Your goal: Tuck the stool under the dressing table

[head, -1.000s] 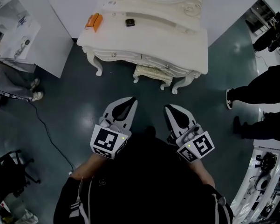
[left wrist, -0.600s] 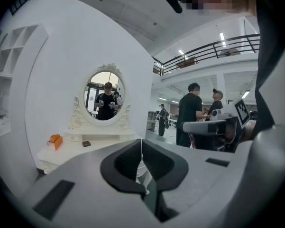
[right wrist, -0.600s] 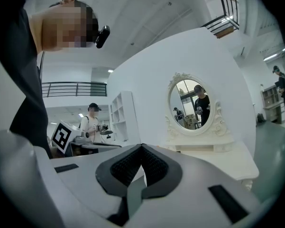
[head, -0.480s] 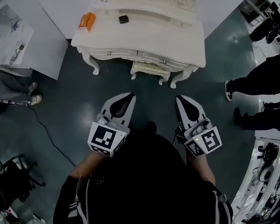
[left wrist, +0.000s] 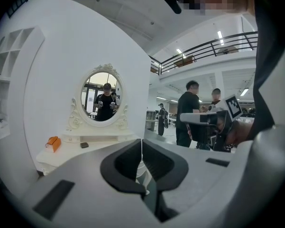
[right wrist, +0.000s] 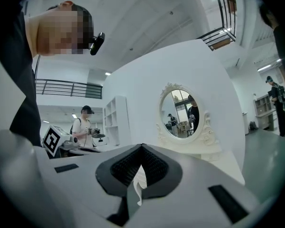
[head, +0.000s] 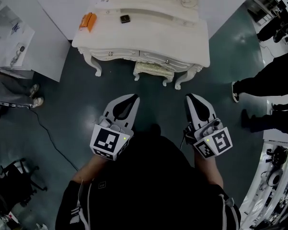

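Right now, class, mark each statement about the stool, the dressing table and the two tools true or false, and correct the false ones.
1. The stool sits under the dressing table. True; only its front edge shows.
2. The left tool is gripping the stool. False: it is shut on nothing, apart from the stool.
3. An orange object lies on the dressing table. True.
4. The right tool is open. False: its jaws are together and empty.
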A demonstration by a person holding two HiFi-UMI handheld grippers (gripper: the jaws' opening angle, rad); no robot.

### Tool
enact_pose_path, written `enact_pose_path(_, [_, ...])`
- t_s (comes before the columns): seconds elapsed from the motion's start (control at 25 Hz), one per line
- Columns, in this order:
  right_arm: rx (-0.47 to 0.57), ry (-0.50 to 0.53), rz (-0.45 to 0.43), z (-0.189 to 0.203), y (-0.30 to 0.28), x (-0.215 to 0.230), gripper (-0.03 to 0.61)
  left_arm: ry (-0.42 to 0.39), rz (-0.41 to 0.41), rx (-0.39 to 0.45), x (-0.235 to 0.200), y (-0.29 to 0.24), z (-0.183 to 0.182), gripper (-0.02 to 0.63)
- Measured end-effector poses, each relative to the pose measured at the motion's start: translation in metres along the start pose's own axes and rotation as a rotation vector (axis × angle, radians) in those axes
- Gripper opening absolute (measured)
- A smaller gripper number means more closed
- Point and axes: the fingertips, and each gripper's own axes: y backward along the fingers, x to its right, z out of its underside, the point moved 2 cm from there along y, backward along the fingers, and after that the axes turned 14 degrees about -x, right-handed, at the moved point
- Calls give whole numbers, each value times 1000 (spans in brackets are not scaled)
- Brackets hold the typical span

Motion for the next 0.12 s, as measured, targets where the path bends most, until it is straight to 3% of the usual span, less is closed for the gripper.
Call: enact_pose_path(0.12, [-8,-6,-6,3,3,1,18,3,-10,-1,3,2,0,11])
